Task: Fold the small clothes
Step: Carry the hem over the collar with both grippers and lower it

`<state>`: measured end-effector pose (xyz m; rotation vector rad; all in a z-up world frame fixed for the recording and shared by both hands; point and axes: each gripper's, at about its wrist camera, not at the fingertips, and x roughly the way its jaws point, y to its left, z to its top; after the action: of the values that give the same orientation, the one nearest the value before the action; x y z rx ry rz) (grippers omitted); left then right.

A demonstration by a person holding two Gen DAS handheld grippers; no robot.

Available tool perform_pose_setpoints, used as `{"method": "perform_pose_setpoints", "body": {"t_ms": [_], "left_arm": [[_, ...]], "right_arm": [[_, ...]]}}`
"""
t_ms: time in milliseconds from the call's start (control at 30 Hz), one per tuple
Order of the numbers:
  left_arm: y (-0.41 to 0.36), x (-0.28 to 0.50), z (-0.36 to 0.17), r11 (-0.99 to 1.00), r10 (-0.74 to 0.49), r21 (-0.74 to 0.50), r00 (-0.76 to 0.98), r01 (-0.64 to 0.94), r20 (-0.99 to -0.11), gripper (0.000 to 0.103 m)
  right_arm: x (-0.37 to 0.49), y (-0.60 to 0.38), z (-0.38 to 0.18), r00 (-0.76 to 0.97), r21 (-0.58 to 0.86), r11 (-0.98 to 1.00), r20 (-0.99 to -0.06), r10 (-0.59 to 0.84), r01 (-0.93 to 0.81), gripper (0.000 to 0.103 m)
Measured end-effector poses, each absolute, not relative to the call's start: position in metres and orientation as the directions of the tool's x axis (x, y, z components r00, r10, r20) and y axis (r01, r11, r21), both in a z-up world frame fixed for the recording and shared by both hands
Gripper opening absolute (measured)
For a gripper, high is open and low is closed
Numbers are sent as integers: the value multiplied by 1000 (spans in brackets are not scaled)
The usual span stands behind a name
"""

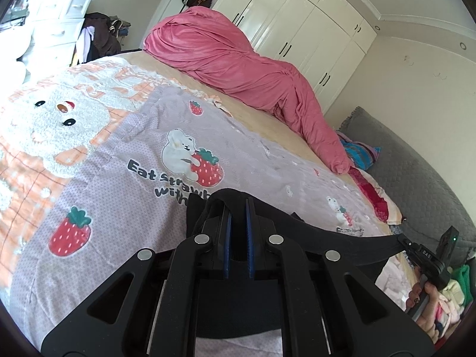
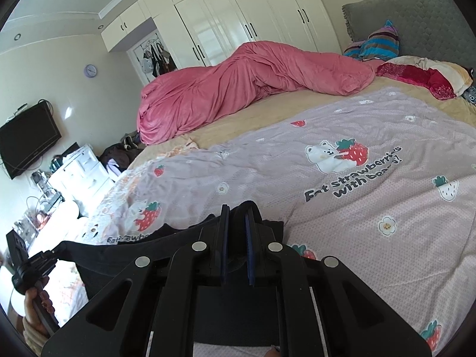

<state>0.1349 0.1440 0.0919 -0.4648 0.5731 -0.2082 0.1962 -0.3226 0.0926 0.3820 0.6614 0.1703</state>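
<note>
A small black garment [image 1: 327, 239] hangs stretched just above the near edge of the bed [image 2: 238, 131], over its lilac strawberry-print blanket [image 2: 372, 208], pinched at either end by the left gripper [image 1: 237, 208] and right gripper [image 2: 237, 214] fingers.

Black garment [image 2: 125, 255] between both claws

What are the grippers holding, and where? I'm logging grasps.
Both hold one black garment by its top edge: left gripper at one end, right gripper at the other.
</note>
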Motion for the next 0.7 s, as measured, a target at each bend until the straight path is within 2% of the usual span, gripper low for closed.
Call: {"method": "perform_pose_setpoints", "body": {"t_ms": [400,700], "left_arm": [[140,168,51,902,-264,-432,803,10,-533,3],[141,180,34,904,-264,-427,788,2,-556,3]], "right_arm": [[237,-312,44,727,332,943,-646,231,-5,9],[251,-315,11,681,352,935,-692,239,29,9]]}}
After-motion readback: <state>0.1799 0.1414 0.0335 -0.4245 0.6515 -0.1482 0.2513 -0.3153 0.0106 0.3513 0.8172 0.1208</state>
